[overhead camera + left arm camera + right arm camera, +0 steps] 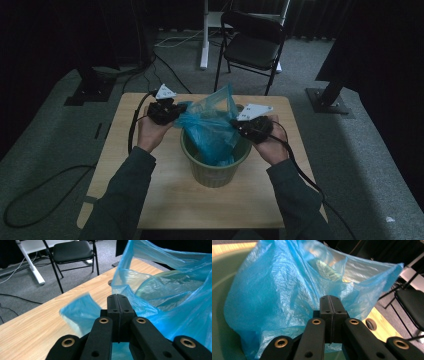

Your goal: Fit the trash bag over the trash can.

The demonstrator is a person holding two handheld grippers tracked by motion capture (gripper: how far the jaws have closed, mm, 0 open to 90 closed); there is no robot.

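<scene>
A thin blue plastic bag (210,125) hangs partly inside a green ribbed bin (216,170) at the middle of the wooden table (165,200). My left gripper (176,111) is shut on the bag's left edge, and the blue film (150,302) spreads out past its closed jaws (117,301). My right gripper (237,126) is shut on the bag's right edge above the bin rim; in its view the bag (279,292) stretches across in front of the closed jaws (330,303). The bag's mouth is pulled between the two grippers.
A black folding chair (252,45) stands beyond the table's far edge, beside a white post (204,35). Black cables (45,195) trail over the grey carpet at left. A small round hole (370,324) sits in the tabletop near the bin.
</scene>
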